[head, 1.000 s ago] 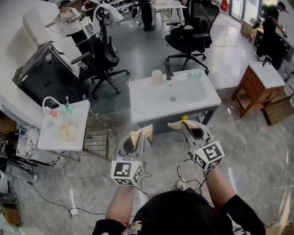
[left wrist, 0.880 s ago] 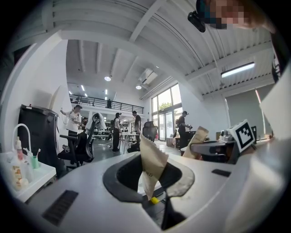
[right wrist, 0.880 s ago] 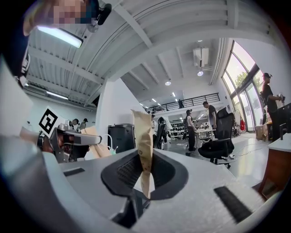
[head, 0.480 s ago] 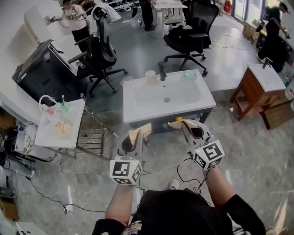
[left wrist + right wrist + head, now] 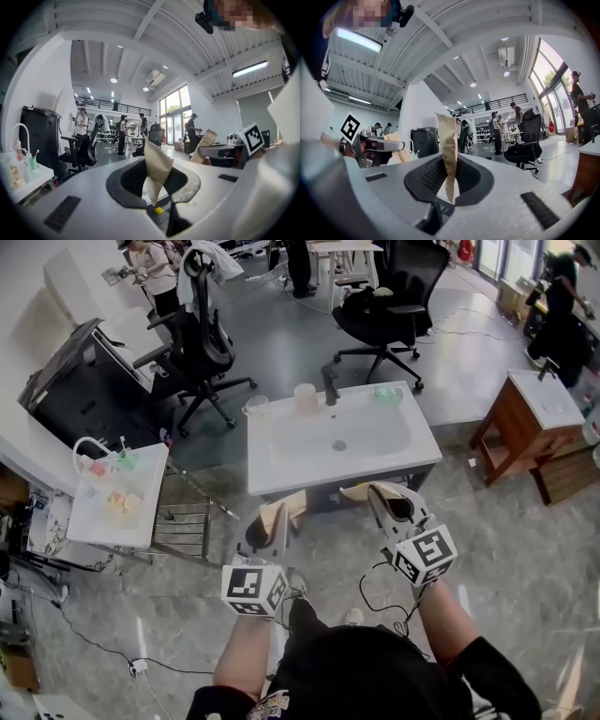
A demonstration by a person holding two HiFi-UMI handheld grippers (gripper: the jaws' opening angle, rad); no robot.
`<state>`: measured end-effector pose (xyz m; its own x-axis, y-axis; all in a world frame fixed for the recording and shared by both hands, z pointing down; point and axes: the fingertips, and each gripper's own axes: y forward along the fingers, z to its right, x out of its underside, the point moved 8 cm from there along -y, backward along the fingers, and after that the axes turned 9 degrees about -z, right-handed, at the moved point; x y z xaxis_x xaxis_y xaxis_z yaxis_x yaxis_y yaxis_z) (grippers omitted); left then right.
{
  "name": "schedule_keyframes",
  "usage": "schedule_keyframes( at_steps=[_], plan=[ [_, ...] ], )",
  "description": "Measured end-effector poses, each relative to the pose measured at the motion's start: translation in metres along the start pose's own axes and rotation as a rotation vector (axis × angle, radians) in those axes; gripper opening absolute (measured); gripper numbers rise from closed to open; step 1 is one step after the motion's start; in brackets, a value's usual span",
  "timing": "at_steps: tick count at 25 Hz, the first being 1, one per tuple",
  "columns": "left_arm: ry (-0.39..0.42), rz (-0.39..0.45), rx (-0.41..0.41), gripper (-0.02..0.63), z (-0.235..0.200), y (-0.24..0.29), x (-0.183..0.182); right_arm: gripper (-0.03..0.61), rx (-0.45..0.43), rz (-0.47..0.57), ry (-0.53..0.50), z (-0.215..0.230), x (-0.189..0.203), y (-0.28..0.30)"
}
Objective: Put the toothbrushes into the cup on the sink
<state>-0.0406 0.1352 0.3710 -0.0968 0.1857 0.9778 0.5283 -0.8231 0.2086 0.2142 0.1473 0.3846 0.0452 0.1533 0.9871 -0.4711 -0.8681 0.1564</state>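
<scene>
The white sink (image 5: 281,474) stands on the floor just beyond both grippers. On its back rim are a peach cup (image 5: 305,397), a clear glass (image 5: 256,408), a dark tap (image 5: 330,385) and a green dish (image 5: 387,392). My left gripper (image 5: 278,524) is shut on a flat tan paper packet (image 5: 287,509), which stands upright between the pads (image 5: 157,171). My right gripper (image 5: 379,500) is shut on a similar tan packet (image 5: 360,492), clamped edge-on (image 5: 449,154). What the packets contain does not show. Both grippers point level, side by side, short of the sink's front edge.
A white side table (image 5: 84,521) with bottles stands at the left. Black office chairs (image 5: 202,343) stand behind the sink. A wooden cabinet with a basin (image 5: 525,418) is at the right. People stand at the back of the room. A cable lies on the floor below me.
In the head view the sink and side table have slid left and slightly closer as I walk. Both grippers keep their hold on the packets and their place in the picture.
</scene>
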Motion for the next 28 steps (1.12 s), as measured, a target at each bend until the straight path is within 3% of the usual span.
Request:
schedule_keyframes(
  at_steps=[6,16,28],
  plan=[
    [-0.013,-0.002,0.035,0.066,-0.044,0.036,-0.001,0.037,0.034,-0.017,-0.003,0.004,-0.006,0.048],
    [-0.027,-0.016,0.102,0.066,-0.153,0.107,-0.009,0.037,0.093,-0.049,0.015,0.002,-0.019,0.166],
    [-0.034,-0.015,0.178,0.066,-0.257,0.153,-0.018,0.037,0.165,-0.056,0.006,-0.019,-0.041,0.267]
  ],
)
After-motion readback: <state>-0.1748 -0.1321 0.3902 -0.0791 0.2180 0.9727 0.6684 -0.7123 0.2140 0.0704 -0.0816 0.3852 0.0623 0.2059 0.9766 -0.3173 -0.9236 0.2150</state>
